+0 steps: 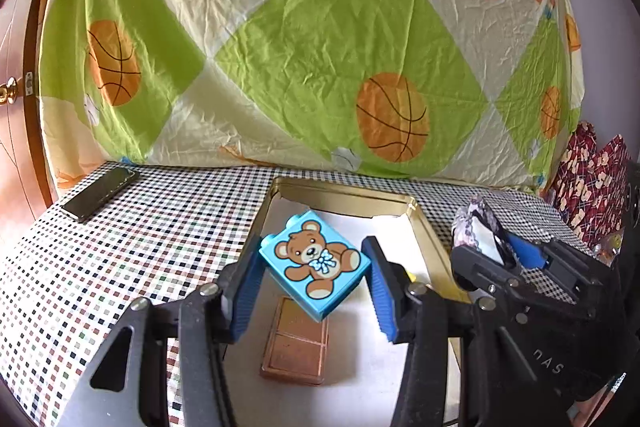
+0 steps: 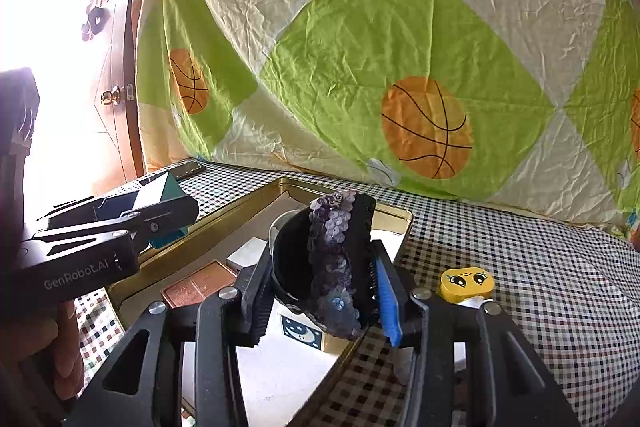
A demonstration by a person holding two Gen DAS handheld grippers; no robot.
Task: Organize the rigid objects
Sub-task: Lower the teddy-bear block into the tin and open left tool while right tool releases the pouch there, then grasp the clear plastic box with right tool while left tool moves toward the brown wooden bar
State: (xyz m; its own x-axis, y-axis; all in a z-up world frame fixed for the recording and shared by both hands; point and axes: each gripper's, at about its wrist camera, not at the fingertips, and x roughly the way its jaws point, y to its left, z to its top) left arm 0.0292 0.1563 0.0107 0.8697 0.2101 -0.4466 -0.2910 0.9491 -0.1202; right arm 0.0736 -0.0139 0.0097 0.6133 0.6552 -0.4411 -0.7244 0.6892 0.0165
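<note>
My left gripper (image 1: pixel 314 283) is shut on a light blue toy block (image 1: pixel 316 263) with a teddy bear printed on it. It holds the block tilted above a gold metal tray (image 1: pixel 424 231). Under the block, a brown compact (image 1: pixel 296 343) lies on the tray's white floor. My right gripper (image 2: pixel 322 295) is shut on a black piece covered in purple sequins (image 2: pixel 336 259), held upright over the tray's right side (image 2: pixel 394 215). In the right wrist view, the left gripper (image 2: pixel 168 211) and its block (image 2: pixel 166 189) are at the left. In the left wrist view, the right gripper (image 1: pixel 492 239) is at the right.
A dark phone (image 1: pixel 100 193) lies at the far left of the checkered tablecloth. A yellow face toy (image 2: pixel 466 283) sits on the cloth right of the tray. The tray also holds a white box (image 2: pixel 248 253) and a blue moon card (image 2: pixel 302 333). A basketball-print sheet (image 1: pixel 320 47) hangs behind.
</note>
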